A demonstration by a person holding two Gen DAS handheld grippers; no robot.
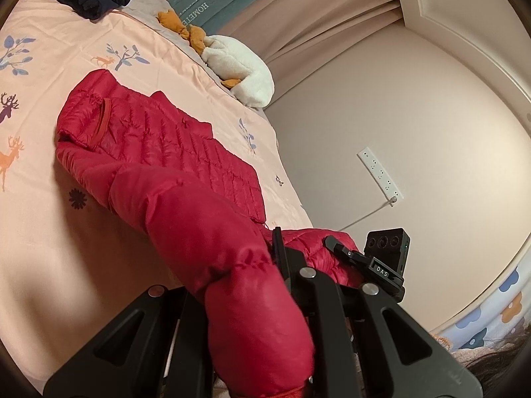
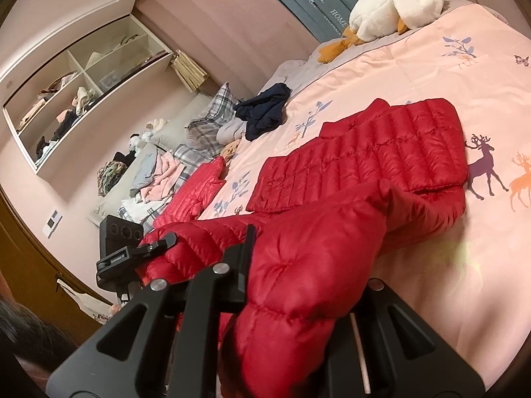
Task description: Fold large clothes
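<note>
Left wrist view shows my left gripper [image 1: 265,285] and right gripper [image 2: 292,285] both clamped on the puffy red quilted jacket [image 1: 159,152] lying on the pink bed cover [image 1: 66,66], so I should lift evenly.

My left gripper [image 1: 265,298] was matte black with silver round screws; my right gripper [image 2: 298,298] matched, with a three-lens camera block [image 1: 386,243] alongside.
</note>
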